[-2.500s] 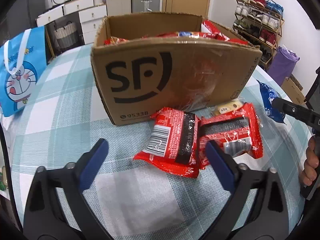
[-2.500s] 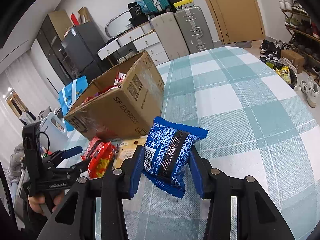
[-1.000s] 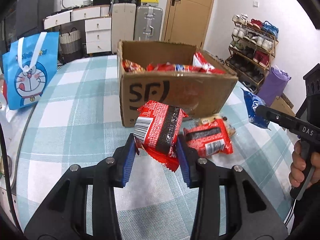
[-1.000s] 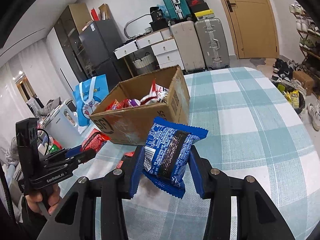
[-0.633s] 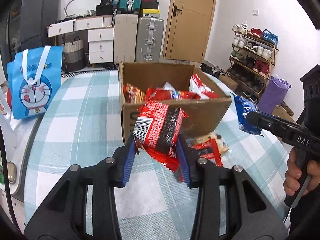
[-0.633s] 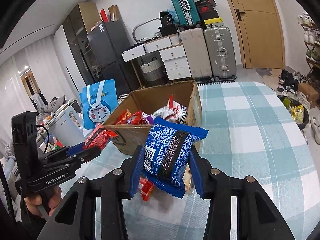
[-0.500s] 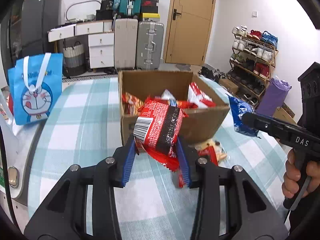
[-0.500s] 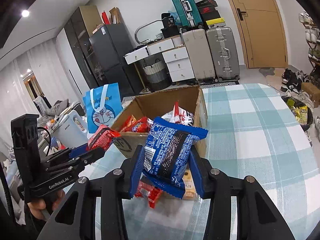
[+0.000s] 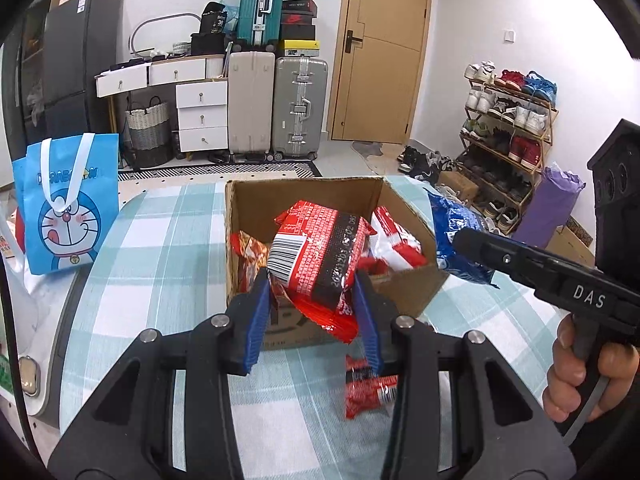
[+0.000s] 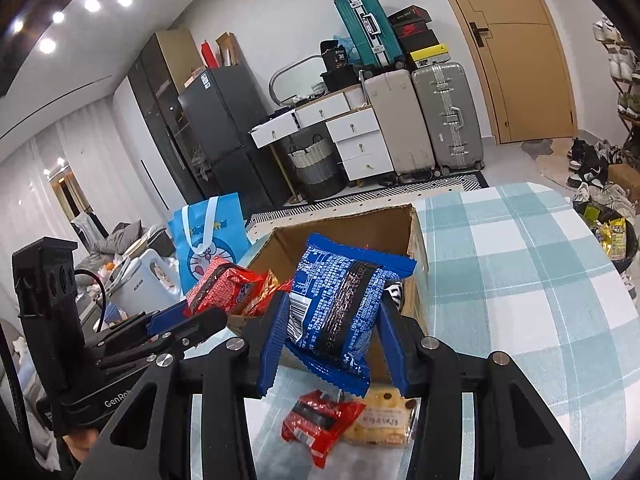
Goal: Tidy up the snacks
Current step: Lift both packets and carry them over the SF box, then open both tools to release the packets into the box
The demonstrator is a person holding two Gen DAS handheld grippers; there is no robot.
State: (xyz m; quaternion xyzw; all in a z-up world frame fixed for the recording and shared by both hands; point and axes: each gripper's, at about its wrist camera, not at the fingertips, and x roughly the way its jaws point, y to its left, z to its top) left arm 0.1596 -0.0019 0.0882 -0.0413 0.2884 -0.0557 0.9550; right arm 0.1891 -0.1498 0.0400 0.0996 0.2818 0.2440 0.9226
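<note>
My left gripper (image 9: 314, 320) is shut on a red snack packet (image 9: 320, 256) and holds it above the near wall of the open cardboard box (image 9: 248, 200), which holds several snack packets. My right gripper (image 10: 332, 344) is shut on a blue snack packet (image 10: 340, 304), raised over the box's (image 10: 416, 236) near right corner. In the left wrist view the blue packet (image 9: 456, 232) shows at the box's right side. In the right wrist view the red packet (image 10: 220, 286) shows at the box's left. A red packet (image 10: 316, 426) and a yellow packet (image 10: 380, 420) lie on the table in front of the box.
The table has a teal checked cloth (image 10: 520, 280). A blue Doraemon bag (image 9: 66, 200) stands at the table's left edge. A white kettle (image 10: 140, 284) sits beyond it. Suitcases, drawers and a shoe rack (image 9: 508, 120) stand on the floor behind.
Both grippers have risen and moved forward with their packets, from table height to above the box's near rim. The box interior has come into view.
</note>
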